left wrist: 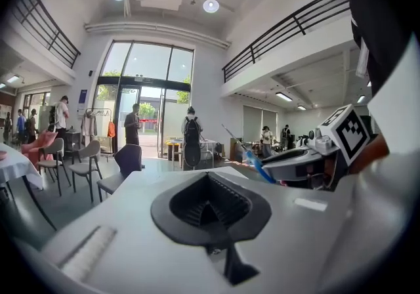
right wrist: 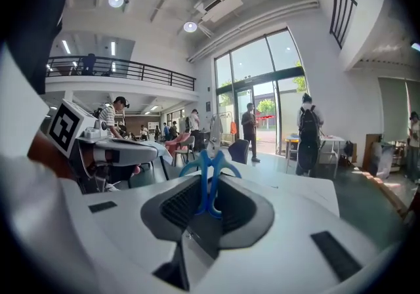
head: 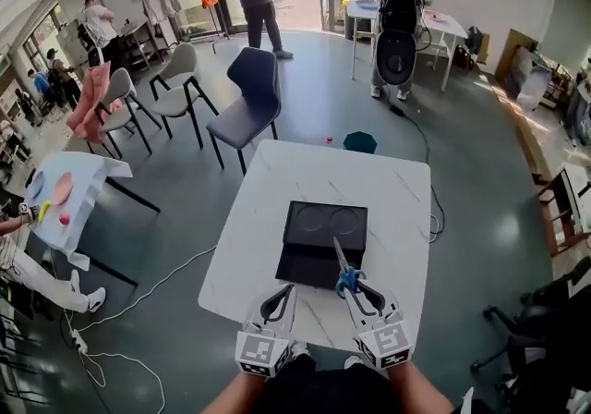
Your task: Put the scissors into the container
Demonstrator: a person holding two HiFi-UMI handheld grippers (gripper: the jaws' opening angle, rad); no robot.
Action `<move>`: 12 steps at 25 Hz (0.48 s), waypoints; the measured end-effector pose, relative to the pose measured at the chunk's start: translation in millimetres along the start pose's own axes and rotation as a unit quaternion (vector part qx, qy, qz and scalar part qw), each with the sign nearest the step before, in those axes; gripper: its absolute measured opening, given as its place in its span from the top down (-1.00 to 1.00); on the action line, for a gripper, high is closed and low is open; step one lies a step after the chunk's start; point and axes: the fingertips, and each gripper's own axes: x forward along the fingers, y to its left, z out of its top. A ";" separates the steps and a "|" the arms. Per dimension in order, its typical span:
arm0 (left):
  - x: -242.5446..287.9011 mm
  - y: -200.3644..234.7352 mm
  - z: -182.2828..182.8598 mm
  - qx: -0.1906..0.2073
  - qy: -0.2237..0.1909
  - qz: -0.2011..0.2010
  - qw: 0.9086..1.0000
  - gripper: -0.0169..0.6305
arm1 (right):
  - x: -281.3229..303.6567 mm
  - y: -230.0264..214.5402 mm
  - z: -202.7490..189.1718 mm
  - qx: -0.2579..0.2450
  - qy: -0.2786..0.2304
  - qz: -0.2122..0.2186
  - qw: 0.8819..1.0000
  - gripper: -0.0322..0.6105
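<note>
A pair of scissors [head: 343, 266] with blue handles is gripped by my right gripper [head: 355, 288], which is shut on the handles. The blades point away from me, over the near right corner of the black container [head: 323, 227]. The container lies in the middle of the white marble table [head: 397, 209] and has two round recesses in its far half. In the right gripper view the blue handles of the scissors [right wrist: 209, 178] stand upright between the jaws of the right gripper [right wrist: 209, 206]. My left gripper [head: 284, 292] hovers near the table's front edge, shut and empty, just left of the right one.
A dark blue chair [head: 247, 98] stands beyond the table's far left corner. On the floor behind the table lies a teal object [head: 360, 141]. A cloth-covered table [head: 69, 200] stands at the left, with cables [head: 138, 292] on the floor. Several people stand far back.
</note>
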 end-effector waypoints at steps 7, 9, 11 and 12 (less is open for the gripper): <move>14.5 27.7 -6.9 -0.006 -0.001 -0.048 0.999 0.92 | 25.0 1.1 -0.9 -0.007 0.023 -0.038 0.999 0.63; 15.7 36.6 -11.6 0.001 0.005 -0.063 0.998 0.92 | 31.7 4.4 -4.5 -0.010 0.031 -0.036 0.999 0.63; 18.7 47.1 -17.4 0.007 0.010 -0.072 0.997 0.92 | 38.6 4.3 -9.5 -0.020 0.039 -0.030 0.999 0.63; 21.5 52.4 -19.4 0.007 0.012 -0.072 0.997 0.91 | 42.2 2.2 -12.6 -0.026 0.045 -0.029 0.998 0.63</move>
